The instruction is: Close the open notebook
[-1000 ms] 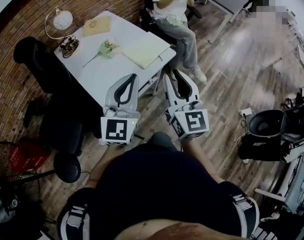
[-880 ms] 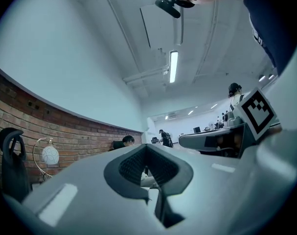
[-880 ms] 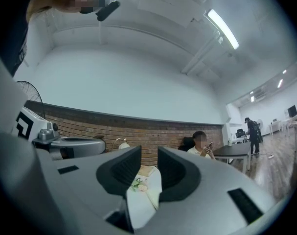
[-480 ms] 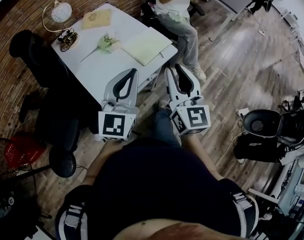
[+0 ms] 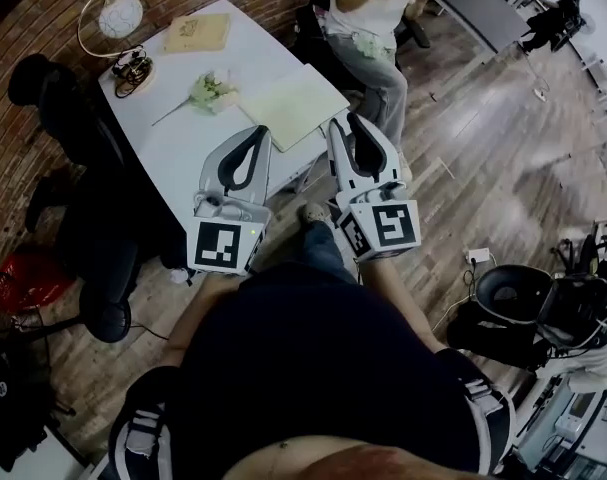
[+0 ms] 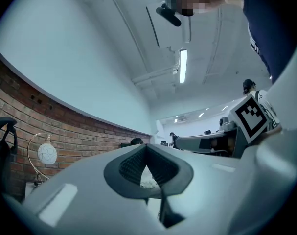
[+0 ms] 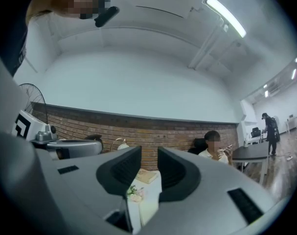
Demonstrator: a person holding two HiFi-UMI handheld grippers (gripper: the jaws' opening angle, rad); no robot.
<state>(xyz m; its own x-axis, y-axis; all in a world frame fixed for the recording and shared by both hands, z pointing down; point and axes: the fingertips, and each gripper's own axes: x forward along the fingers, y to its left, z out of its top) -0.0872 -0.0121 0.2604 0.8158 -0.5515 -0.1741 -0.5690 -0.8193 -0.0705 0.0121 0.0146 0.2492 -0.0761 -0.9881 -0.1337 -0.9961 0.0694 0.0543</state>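
Lying open, the notebook rests on the table beside a flower.

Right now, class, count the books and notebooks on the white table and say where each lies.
2. The open notebook lies at the right edge of the white table, by the seated person. The closed tan book lies at the far end, beside the lamp. Neither is covered.

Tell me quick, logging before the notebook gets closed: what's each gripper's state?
Left gripper: shut, tips together, holding nothing.
Right gripper: open, nothing between its jaws.
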